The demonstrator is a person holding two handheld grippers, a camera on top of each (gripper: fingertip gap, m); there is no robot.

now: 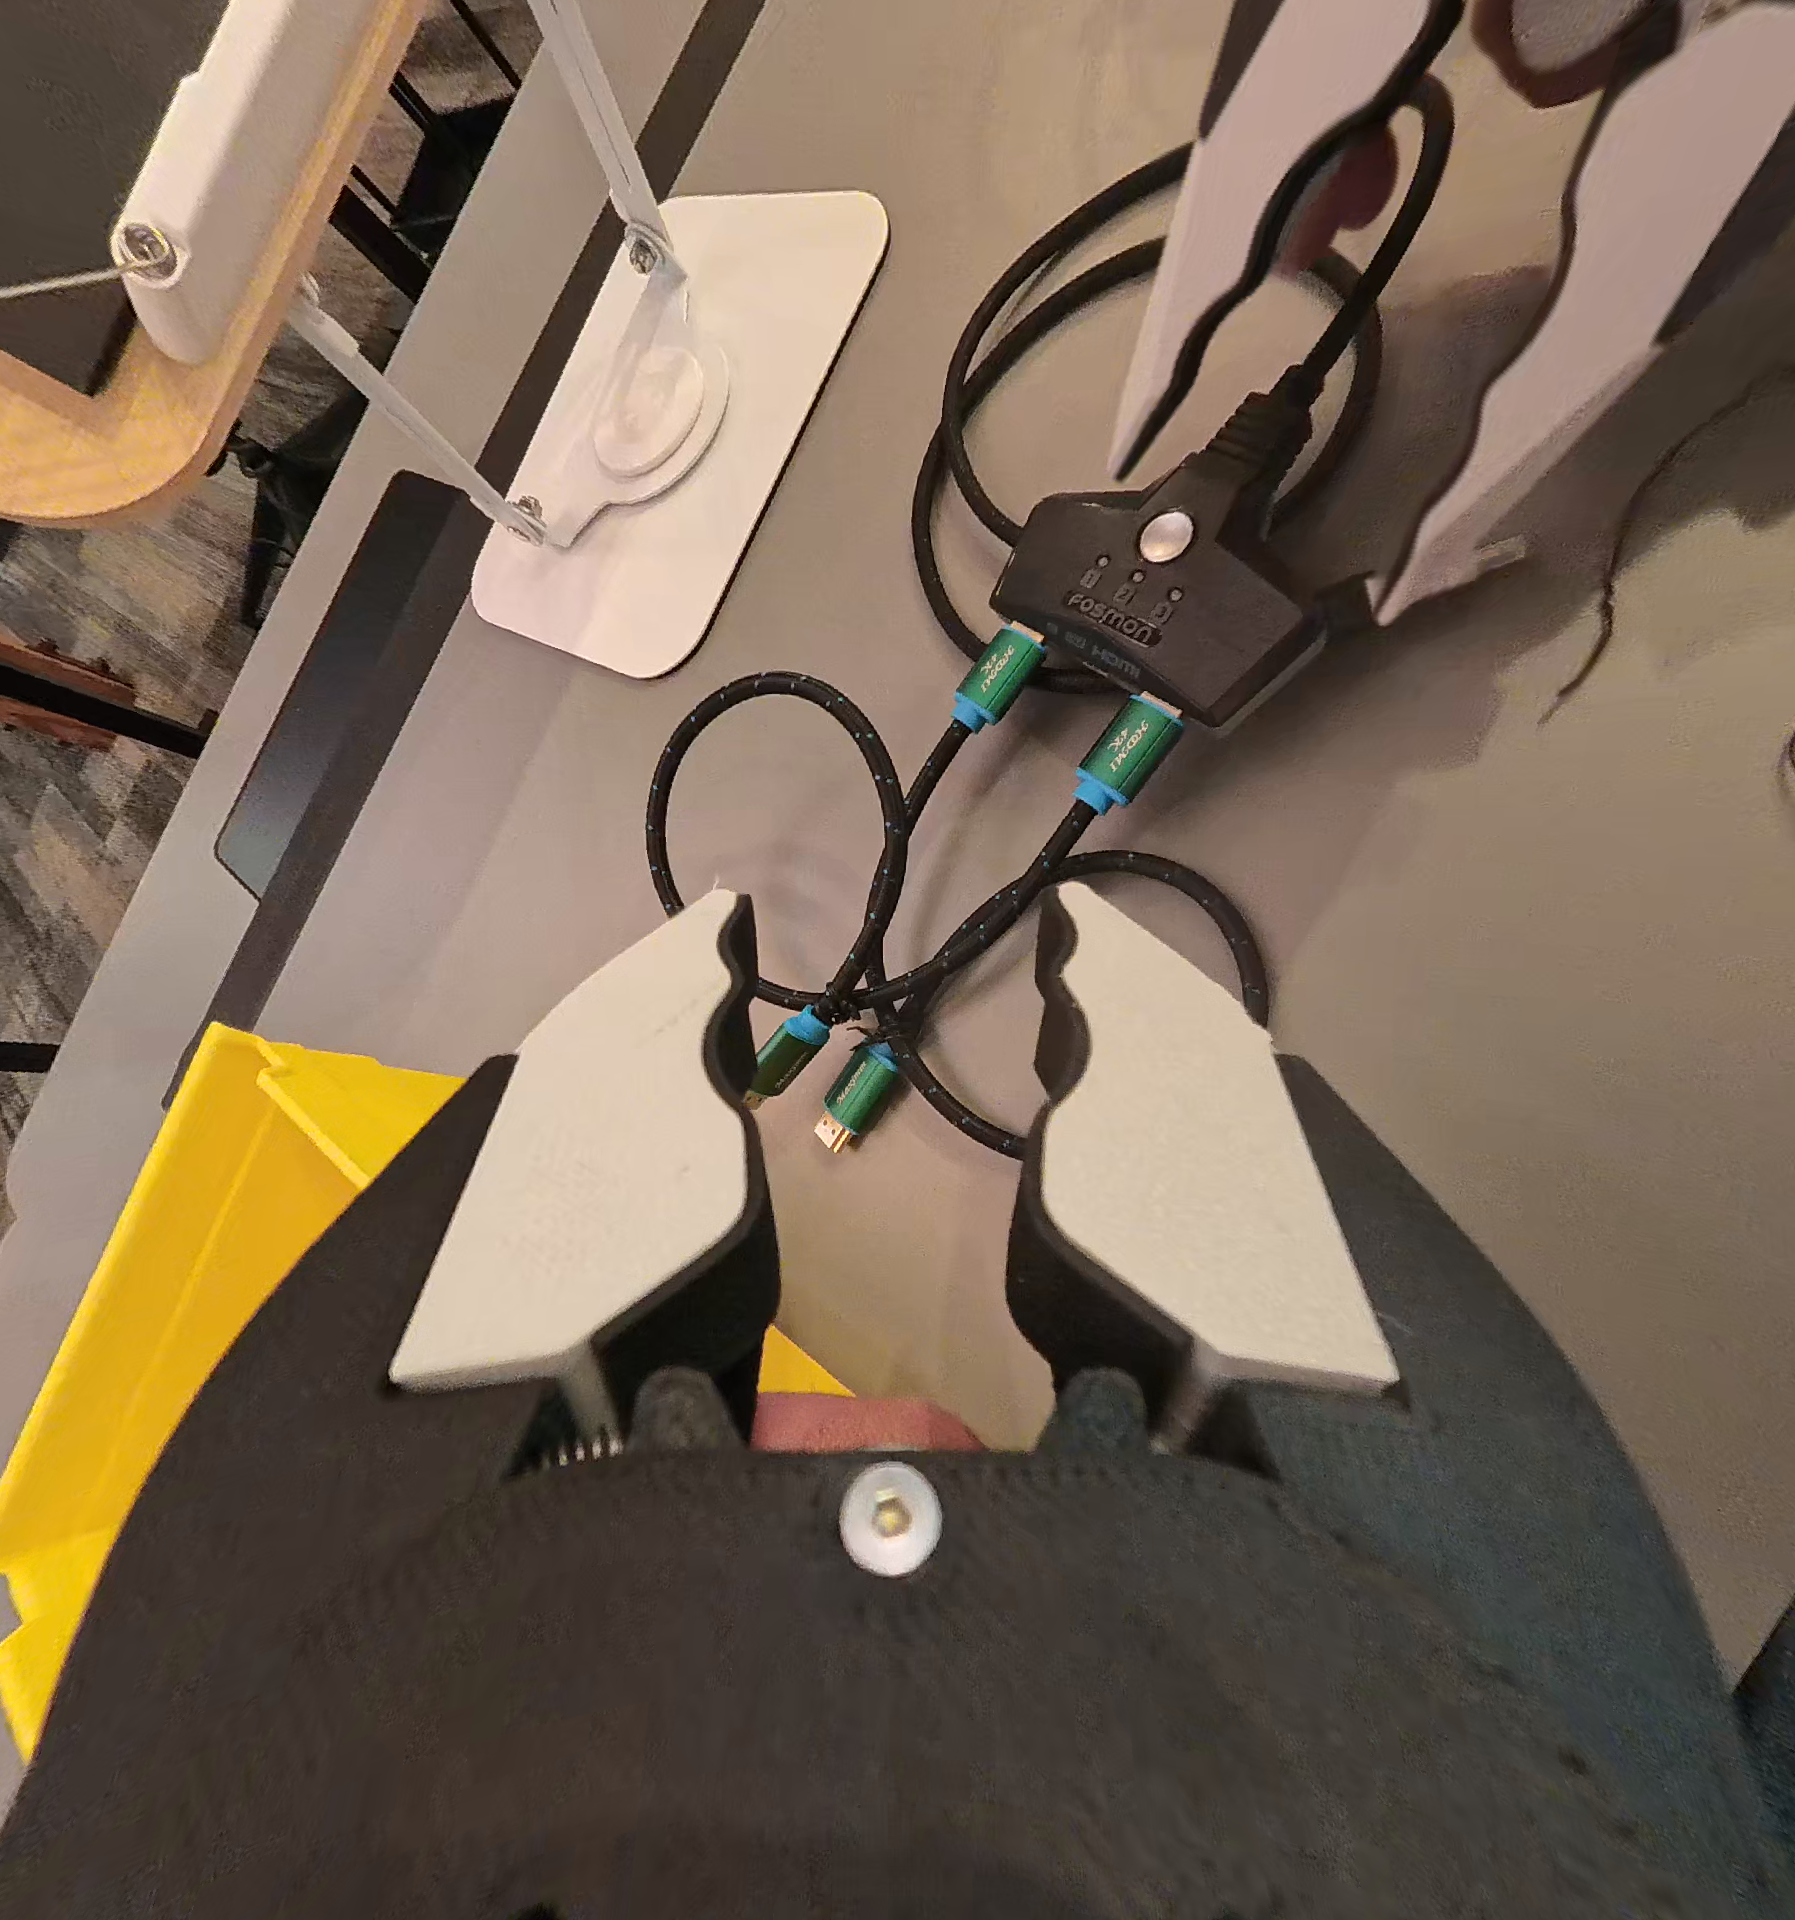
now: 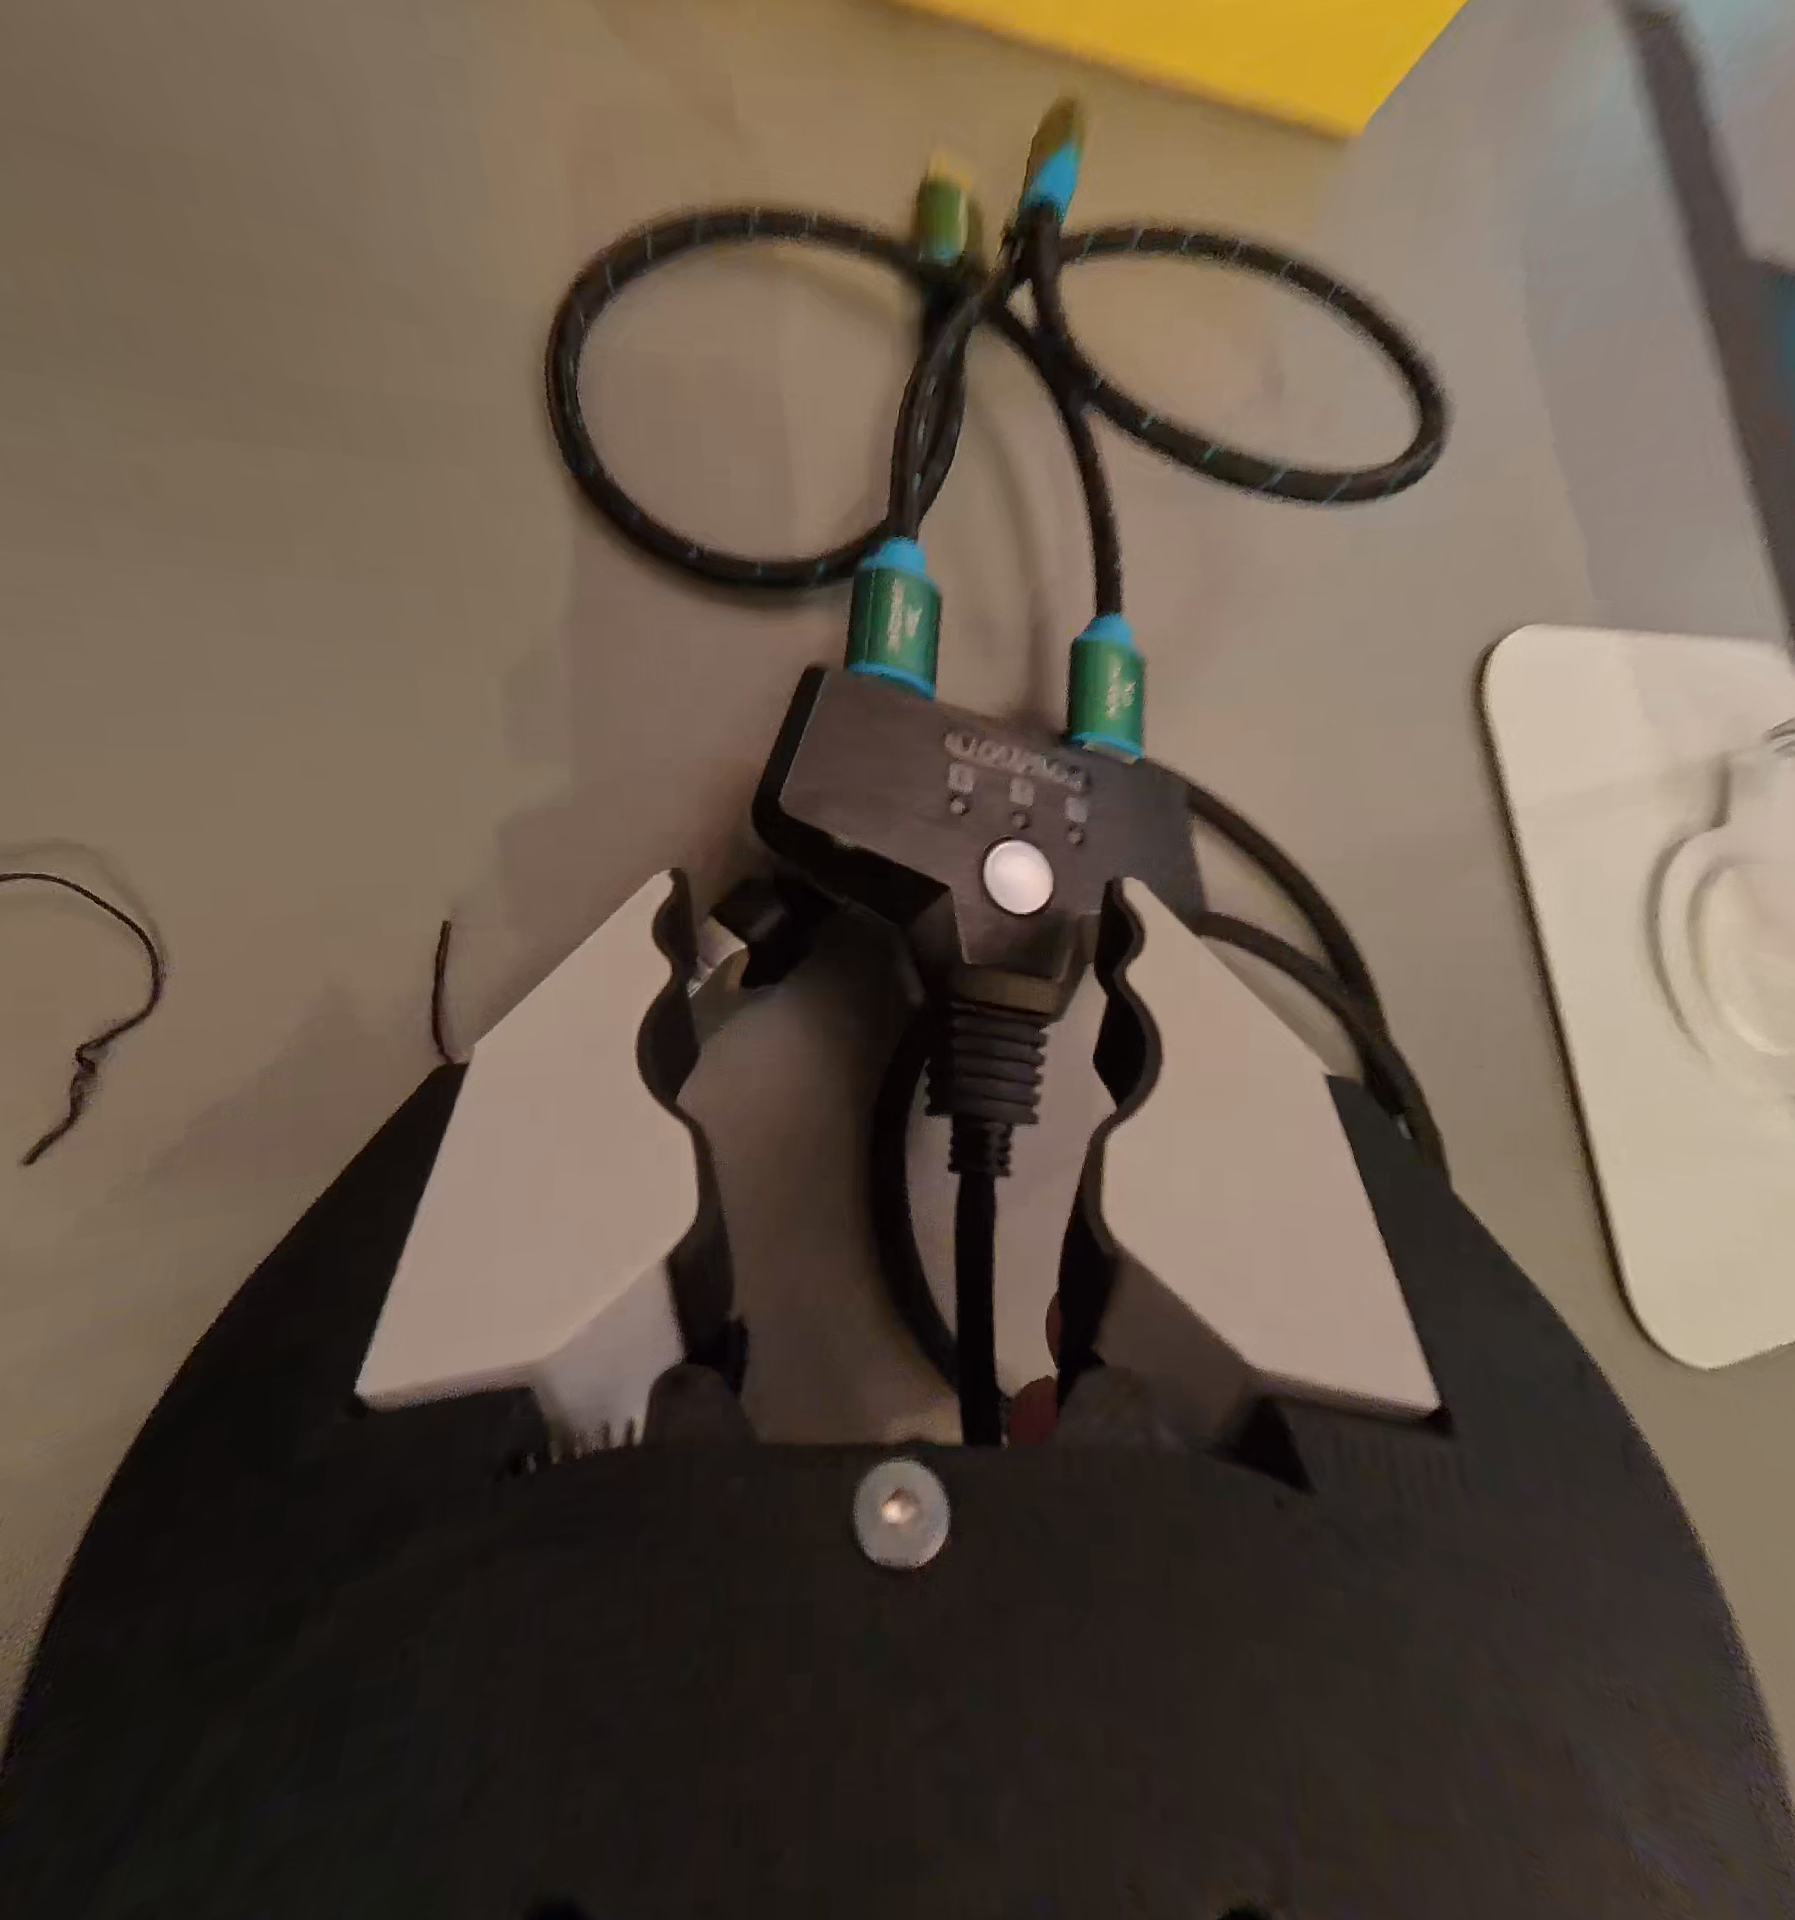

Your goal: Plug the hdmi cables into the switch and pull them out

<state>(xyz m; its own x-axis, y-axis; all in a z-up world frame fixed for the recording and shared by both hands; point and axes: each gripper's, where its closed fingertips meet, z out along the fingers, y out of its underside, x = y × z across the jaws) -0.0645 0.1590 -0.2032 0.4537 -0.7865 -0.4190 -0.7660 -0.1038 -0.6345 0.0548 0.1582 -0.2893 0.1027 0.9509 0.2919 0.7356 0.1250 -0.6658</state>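
Note:
The black HDMI switch [image 1: 1153,613] lies on the grey table [image 1: 1495,1039]. Two green plugs [image 1: 997,681] [image 1: 1127,753] with braided black cables sit in its ports. The cables' free green ends [image 1: 784,1070] [image 1: 857,1101] lie between my left gripper's fingers. My left gripper [image 1: 893,904] is open and empty, a short way back from the switch. My right gripper [image 2: 898,888] clamps the switch [image 2: 976,821] at its rear sides, astride its black tail cable [image 2: 976,1195]. It also shows in the left wrist view [image 1: 1257,540]. Both plugs [image 2: 893,623] [image 2: 1106,696] point away from it.
A yellow bin [image 1: 197,1299] stands at the table's left edge beside my left gripper. A white lamp base [image 1: 685,416] sits left of the switch. The tail cable coils behind the switch [image 1: 976,364]. A loose dark thread [image 2: 93,1018] lies on the table. The gap from one gripper's tips to the other's is roughly 15 centimetres.

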